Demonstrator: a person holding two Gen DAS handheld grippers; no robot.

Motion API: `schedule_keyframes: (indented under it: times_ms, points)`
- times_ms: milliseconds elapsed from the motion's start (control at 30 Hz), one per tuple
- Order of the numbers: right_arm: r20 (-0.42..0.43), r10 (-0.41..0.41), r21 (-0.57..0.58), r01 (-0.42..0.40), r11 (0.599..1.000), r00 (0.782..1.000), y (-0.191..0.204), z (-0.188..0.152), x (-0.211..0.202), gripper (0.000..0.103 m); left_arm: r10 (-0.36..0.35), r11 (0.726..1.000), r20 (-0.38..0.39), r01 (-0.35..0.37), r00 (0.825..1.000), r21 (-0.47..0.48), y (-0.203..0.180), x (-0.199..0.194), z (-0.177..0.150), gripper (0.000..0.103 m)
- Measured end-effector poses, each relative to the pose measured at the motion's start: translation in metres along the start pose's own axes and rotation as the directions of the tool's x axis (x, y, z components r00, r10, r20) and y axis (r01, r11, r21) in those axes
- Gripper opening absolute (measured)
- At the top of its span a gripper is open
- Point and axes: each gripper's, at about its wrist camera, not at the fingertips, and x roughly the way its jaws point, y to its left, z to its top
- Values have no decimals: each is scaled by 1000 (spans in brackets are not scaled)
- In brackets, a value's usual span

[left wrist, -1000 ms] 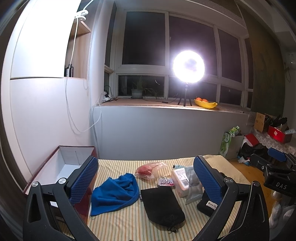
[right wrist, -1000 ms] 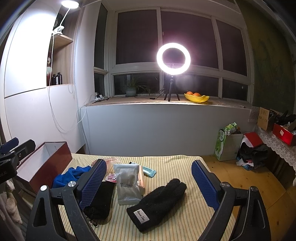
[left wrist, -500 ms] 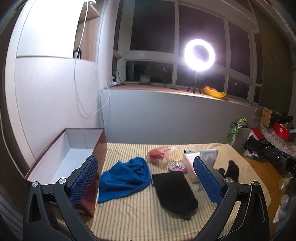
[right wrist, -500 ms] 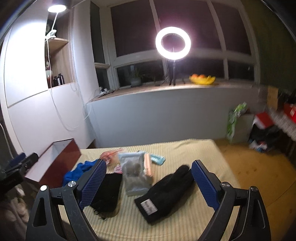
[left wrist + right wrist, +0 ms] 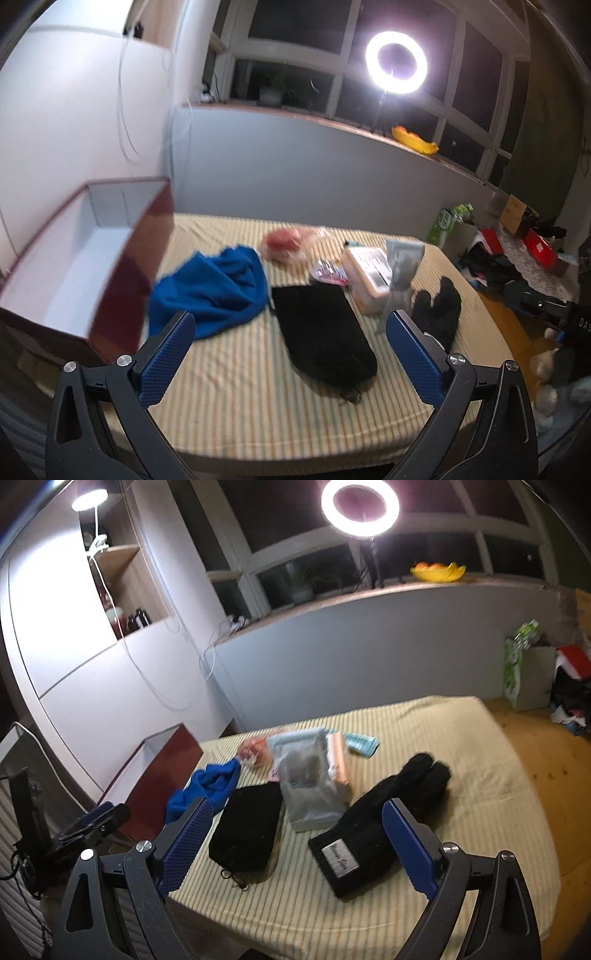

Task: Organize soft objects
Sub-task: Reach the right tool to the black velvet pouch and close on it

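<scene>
Blue cloth: crumpled heap on the striped bench, left side, just beside the open red box. Judged light, limp and easily compressed; best taken by pinching a raised fold near the top of the heap, not a flat edge.

Black pouch: flat, centre of bench, drawstring at its near end. Judged soft and thin; little height to bite on, so take it at the bunched drawstring end or across a long edge.

Black glove: right of centre, white label on the near cuff, fingers pointing far. Judged knitted, light and not slippery; the cuff is the thickest hold.

Grey plastic packet lies between pouch and glove, overlapping a pinkish pack. Film looks slippery.

Left claw: blue pads wide apart, empty, above the near bench edge. Right claw: likewise spread, empty, glove cuff between its pads in view but not touched.
</scene>
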Motion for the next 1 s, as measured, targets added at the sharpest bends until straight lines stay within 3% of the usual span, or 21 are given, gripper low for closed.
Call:
schedule_keyframes:
  times_ms: [100,200,333,467,700,800,1000]
  points:
    - [-76,63,37,-61,997,995,1,-2,19,90,-44,999,-63,42,997,-35,2,17,-7,101]
    - [-131,99,54,-93,994,986,5,-6,38,78,-72,996,-109,66,991,-56,3,30,-14,96]
    - [-200,118,70,-106,992,973,9,-13,65,73,-100,993,-156,89,983,-76,3,46,-21,94]
    - [-284,181,152,-142,978,942,9,-21,95,54,-117,991,-189,103,975,-81,4,60,-25,88]
    - [-354,201,210,-132,969,914,13,-32,131,45,-127,991,-230,114,965,-72,7,83,-27,81]
    - [-366,189,228,-109,968,911,13,-34,143,42,-140,989,-254,125,957,-75,8,96,-28,73]
    - [-378,169,240,-80,968,910,11,-32,159,40,-180,981,-285,149,942,-127,18,113,-29,70]
